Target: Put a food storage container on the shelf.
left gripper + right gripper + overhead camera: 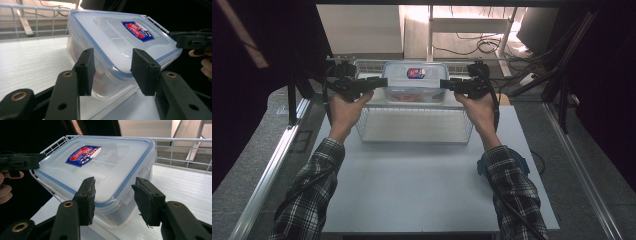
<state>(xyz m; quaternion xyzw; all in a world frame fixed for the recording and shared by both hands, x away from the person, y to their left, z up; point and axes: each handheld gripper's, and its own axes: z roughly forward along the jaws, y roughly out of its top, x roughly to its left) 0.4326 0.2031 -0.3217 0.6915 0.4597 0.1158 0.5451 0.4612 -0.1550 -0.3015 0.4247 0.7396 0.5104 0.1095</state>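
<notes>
Clear plastic container (415,81) with blue-rimmed lid and red-blue label (415,73) sits at the far end of the table (422,185), just behind the white wire basket (414,126), something reddish inside it. Left claw (379,83) at the container's left short end, right claw (443,85) at its right short end, one hand on each, plaid sleeves below. Left gripper view: left claw (112,71) wide, jaws standing apart on either side of the container's (117,47) near edge, lid rim between them, no clear contact with either pad. Label (137,30) toward the container's far half; right claw (191,41) at the far end with fingertips beside it. Right gripper view: right claw (113,200) also wide, jaws straddling the container's (105,167) near rim, gap on both sides, right pad looks frayed. Label (84,155) on the lid's far part, left claw (22,161) at the far end. Wire rail (182,150) runs behind the container. Container looks tilted in both gripper views, level in the high view.
</notes>
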